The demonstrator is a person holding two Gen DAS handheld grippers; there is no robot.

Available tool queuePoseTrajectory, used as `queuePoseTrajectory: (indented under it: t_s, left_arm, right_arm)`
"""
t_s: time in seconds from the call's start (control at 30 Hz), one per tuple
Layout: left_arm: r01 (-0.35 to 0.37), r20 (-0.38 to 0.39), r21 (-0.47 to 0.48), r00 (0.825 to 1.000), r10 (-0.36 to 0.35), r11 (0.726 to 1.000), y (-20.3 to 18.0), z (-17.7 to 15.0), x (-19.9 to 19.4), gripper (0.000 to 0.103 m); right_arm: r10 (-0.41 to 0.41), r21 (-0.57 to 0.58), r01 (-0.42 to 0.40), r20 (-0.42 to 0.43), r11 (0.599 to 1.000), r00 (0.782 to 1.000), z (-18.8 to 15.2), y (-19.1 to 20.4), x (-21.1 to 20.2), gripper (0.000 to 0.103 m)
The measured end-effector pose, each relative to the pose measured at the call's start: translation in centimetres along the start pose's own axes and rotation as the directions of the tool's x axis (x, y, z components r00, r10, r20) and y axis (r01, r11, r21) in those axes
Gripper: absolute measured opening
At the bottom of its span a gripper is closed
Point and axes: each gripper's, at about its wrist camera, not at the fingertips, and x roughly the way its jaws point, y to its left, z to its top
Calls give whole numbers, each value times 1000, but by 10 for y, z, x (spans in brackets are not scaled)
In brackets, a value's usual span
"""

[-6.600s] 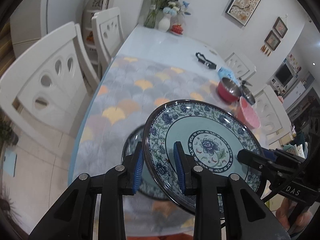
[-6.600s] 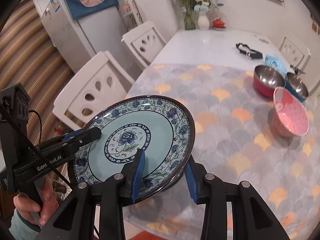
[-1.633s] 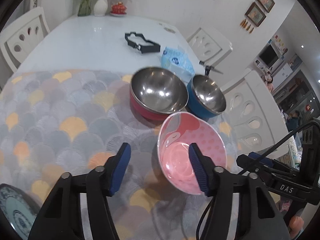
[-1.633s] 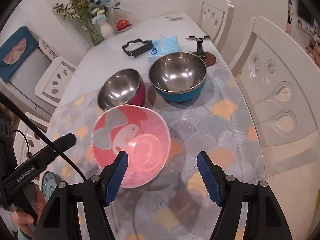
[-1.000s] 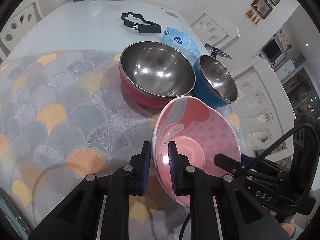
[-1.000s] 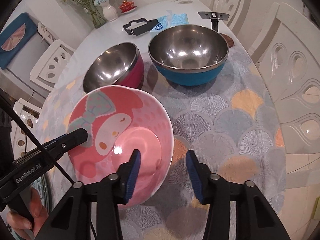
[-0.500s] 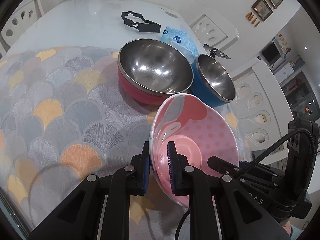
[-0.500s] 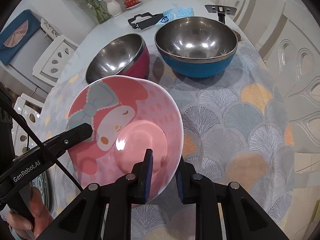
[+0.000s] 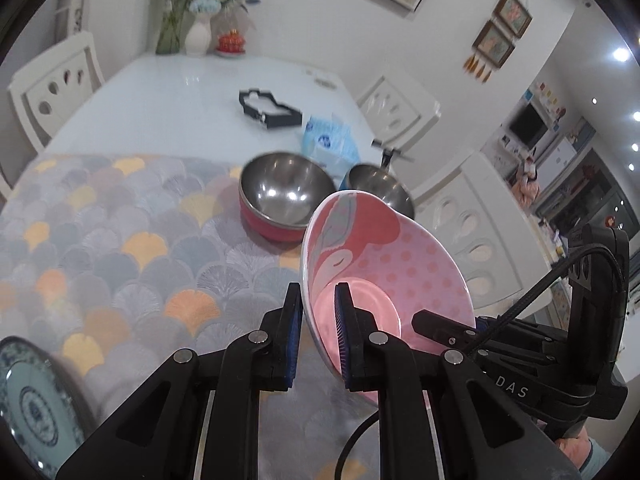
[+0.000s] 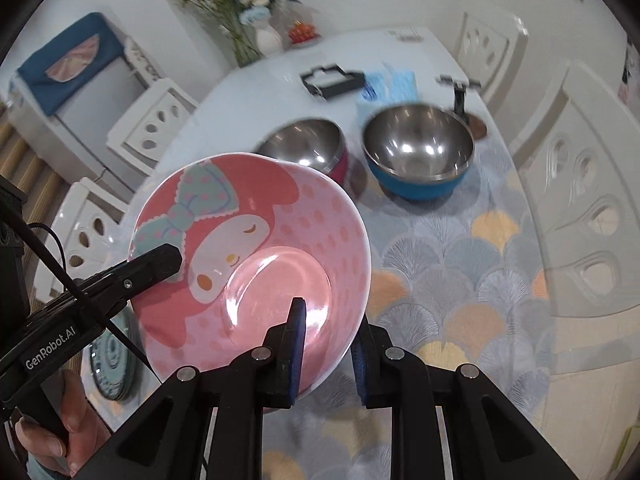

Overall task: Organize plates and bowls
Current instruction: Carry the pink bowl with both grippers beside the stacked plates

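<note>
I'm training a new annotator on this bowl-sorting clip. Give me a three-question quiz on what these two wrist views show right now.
1. True or false: both claws grip the pink bowl by its rim.
2. Which steel bowl stands beside the blue pack? A) red bowl B) blue bowl C) neither
3. Fill in: the patterned plate lies on the ____ near the left claw.

Key: 1 true: left claw and right claw each pinch the rim. 2 B. 3 cloth.

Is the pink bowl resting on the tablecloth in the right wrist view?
No. The pink bowl is tilted and held up above the tablecloth, clamped at its rim by the right gripper and the left gripper.
</note>
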Motion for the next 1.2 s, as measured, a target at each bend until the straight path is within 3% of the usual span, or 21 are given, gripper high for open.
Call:
queuePoseTrajectory:
  t_s: [0.13,0.27,0.57,0.83,1.2]
  left_arm:
    - [-1,16,3,1000,1,1000,1,-12,-27,13]
    - [-3,-17,12,1000,4,1000,5,-30,-33,13]
    - [25,-156,-17,987,-27,1000,30,-88,-16,13]
    - [33,-241,-6,970,-33,999,44,-122,-4,13]
    - [51,-220,9,974,-48,999,53,-130,-12,13]
  right_arm:
    - [11,-24,-10,24,1000,1000,-9,17,-24,21]
    - [15,-12,-14,6,1000,1000,-29,28,-29,21]
    - [-60,14,61,-100,998,993,-83,35,1,21]
    - [-85,62,94,-135,994,987,-112,36,18,21]
    - [-96,113,112,-139,987,986,-124,36,23,21]
